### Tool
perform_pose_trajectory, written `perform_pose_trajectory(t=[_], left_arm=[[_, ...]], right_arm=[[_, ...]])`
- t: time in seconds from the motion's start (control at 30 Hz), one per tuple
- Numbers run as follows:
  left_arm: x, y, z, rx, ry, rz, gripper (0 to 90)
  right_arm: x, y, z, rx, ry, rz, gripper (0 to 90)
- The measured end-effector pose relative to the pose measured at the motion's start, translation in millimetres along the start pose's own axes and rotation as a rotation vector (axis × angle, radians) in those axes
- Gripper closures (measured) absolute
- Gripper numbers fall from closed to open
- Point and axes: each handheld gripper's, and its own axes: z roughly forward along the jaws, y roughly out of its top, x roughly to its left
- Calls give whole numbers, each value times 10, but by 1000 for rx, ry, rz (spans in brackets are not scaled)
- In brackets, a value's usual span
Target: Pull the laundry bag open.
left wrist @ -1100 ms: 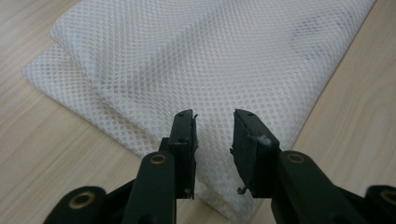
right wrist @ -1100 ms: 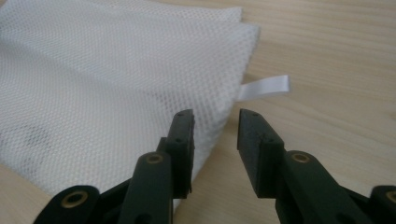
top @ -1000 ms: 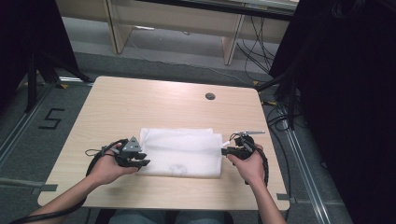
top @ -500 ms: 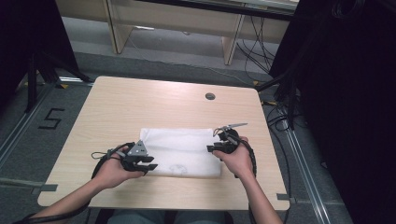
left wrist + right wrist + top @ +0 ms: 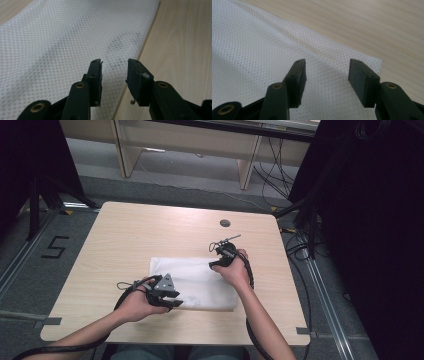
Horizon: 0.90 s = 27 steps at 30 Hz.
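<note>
Left claw (image 5: 114,75): jaws apart, just been opening, nothing pinched
Mesh cloth (image 5: 55,45): under jaws, edge between them
Worktop (image 5: 180,42): right of cloth

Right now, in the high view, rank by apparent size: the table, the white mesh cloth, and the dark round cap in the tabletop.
1. table
2. cloth
3. cap

Both forearms are reaching in from the bottom edge; the left tool (image 5: 167,294) is sitting low with jaws opening partway, while the right tool (image 5: 220,256) is angling farther forward, jaws spreading wide, nothing pinched.
</note>
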Motion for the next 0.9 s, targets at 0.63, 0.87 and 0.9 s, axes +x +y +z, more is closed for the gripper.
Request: perform_pose_trajectory(t=[0.63, 0.87, 0.9], left_arm=[[32, 25, 179, 79, -17, 59, 615], [15, 4, 206, 79, -23, 54, 618], [11, 0, 207, 78, -21, 52, 618]], right_arm=[[-28, -27, 345, 97, 29, -88, 679], [74, -7, 339, 133, 56, -85, 883], [53, -8, 352, 120, 46, -97, 890]])
